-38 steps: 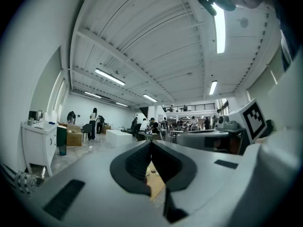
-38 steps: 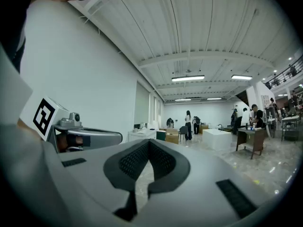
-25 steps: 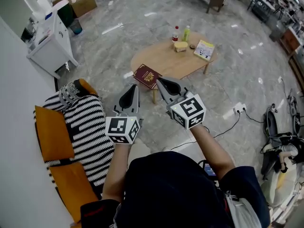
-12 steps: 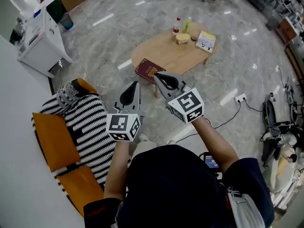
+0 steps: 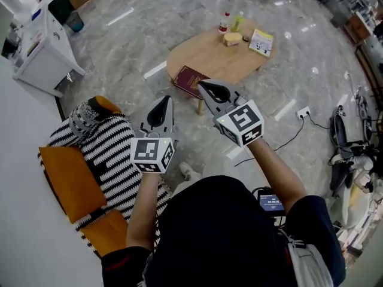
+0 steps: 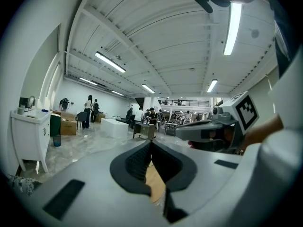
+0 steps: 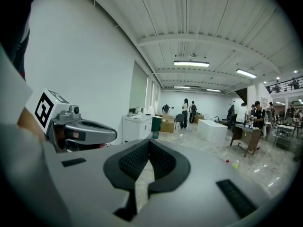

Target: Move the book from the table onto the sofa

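Note:
A dark red book (image 5: 190, 79) lies at the near edge of the low oval wooden table (image 5: 209, 55). The sofa (image 5: 69, 181) is orange with a black-and-white striped throw (image 5: 111, 154) and stands at the left. Both grippers are held out in front of me, above the floor between sofa and table. My left gripper (image 5: 166, 98) is shut and empty; its jaws (image 6: 150, 143) meet at the tip. My right gripper (image 5: 200, 83) is also shut and empty (image 7: 149, 143). In the head view its tip lines up with the book's near edge, and neither gripper view shows the book.
Two bottles (image 5: 230, 23), a yellow object (image 5: 232, 38) and a booklet (image 5: 261, 42) stand at the table's far end. A white cabinet (image 5: 39, 46) is at the far left. A power strip with a cable (image 5: 302, 112) lies on the marble floor at the right. People stand far off.
Both grippers have moved forward with me toward the table, and the sofa has slid nearer in view. The jaws stayed shut throughout. The book has not moved.

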Action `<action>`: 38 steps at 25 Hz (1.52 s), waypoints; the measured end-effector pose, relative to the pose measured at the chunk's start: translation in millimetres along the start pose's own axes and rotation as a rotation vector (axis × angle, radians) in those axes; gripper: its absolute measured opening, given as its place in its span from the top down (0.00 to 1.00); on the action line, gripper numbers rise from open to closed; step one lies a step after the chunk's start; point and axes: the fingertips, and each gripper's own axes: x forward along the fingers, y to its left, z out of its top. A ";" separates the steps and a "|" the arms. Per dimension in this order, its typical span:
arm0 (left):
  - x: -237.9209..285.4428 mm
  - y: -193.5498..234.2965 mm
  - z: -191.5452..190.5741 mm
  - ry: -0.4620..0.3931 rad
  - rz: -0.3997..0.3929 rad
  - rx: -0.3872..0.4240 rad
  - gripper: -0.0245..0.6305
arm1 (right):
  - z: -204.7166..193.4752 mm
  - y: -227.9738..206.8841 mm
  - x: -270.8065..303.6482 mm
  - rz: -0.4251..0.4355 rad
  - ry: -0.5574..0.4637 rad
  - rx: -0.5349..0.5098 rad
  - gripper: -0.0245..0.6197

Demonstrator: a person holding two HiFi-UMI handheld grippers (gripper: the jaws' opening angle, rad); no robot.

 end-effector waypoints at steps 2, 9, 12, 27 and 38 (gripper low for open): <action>6.3 4.8 -2.1 0.001 -0.006 -0.005 0.94 | -5.3 -5.4 3.5 -0.009 0.008 0.023 0.94; 32.0 3.1 -32.4 0.055 -0.062 -0.017 0.94 | -44.8 -22.3 18.2 0.001 0.079 0.083 0.94; 47.6 4.4 -44.2 0.081 -0.058 -0.038 0.94 | -60.5 -32.9 27.0 0.019 0.103 0.103 0.94; 129.6 32.8 -151.6 0.207 0.029 -0.124 0.94 | -172.6 -84.7 82.0 0.119 0.255 0.189 0.94; 166.0 15.4 -268.0 0.329 -0.003 -0.208 0.94 | -270.8 -87.1 107.8 0.162 0.349 0.267 0.94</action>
